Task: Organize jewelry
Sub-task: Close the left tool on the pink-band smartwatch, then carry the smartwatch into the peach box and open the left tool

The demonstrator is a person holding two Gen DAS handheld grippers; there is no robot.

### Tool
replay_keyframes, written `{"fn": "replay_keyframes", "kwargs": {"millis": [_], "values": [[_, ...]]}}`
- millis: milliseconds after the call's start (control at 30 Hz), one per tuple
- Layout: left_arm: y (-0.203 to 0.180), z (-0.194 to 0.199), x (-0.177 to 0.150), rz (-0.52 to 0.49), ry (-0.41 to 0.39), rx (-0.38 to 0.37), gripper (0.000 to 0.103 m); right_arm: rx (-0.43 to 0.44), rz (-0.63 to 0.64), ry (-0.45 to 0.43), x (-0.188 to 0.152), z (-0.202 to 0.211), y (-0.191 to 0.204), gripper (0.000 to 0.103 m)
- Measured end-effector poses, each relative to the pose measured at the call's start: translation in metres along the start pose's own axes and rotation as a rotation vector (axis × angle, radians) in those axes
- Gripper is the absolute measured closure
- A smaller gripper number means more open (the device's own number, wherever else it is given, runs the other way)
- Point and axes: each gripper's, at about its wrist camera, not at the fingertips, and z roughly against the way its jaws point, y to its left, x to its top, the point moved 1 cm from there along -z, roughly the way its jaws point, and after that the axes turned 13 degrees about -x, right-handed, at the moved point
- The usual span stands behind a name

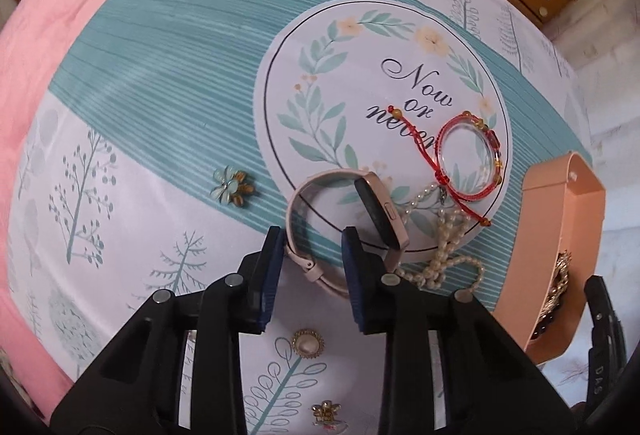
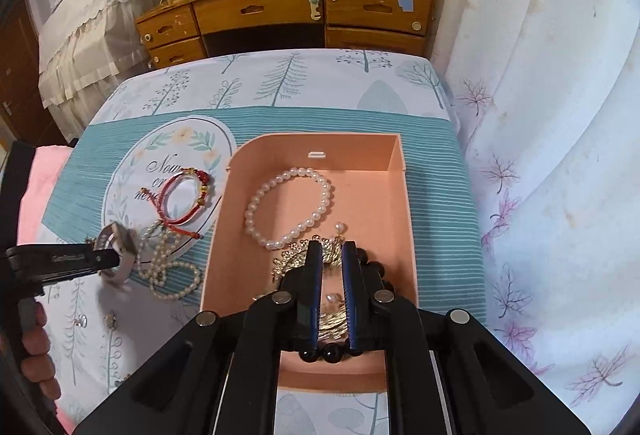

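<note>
Inside the peach tray [image 2: 394, 171] lie a pearl bracelet [image 2: 289, 209], a gold chain piece [image 2: 292, 259] and a black bead bracelet [image 2: 324, 353]; this part of the sorting is done. Outside it, on the patterned cloth of the desk [image 1: 160, 83], six items remain: a smartwatch [image 1: 352, 219], a red cord bracelet [image 1: 470, 159], a pearl strand [image 1: 444, 255], a flower brooch [image 1: 233, 187], a round pearl brooch [image 1: 307, 343] and a small gold flower piece [image 1: 326, 413]. The left tongs [image 1: 312, 259] straddle the watch band, partly closed; contact with the pads cannot be confirmed. The right tongs [image 2: 331, 267] are closed and empty over the tray contents. Judgement: roughly one third complete.
</note>
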Motion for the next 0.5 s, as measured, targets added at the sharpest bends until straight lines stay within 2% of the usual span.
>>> {"fn": "replay_keyframes", "kwargs": {"millis": [33,167,267,333,500], "values": [[-0.003,-0.002,0.002,-0.009,-0.002,0.006,0.087,0.002,0.003,0.001,-0.001,0.001,0.001,0.094],[-0.002,-0.004,0.008,-0.046,-0.008,-0.014,0.094,0.012,0.011,0.001,-0.005,0.007,0.004,0.094],[-0.003,0.000,0.006,-0.091,-0.026,-0.027,0.096,0.019,0.016,0.000,-0.009,0.012,0.005,0.094],[-0.007,0.007,0.003,-0.135,-0.026,-0.062,0.100,0.022,0.017,-0.001,-0.011,0.014,0.004,0.094],[-0.014,0.039,-0.005,-0.260,-0.054,-0.116,0.100,0.032,0.010,0.000,-0.016,0.020,0.001,0.094]]}}
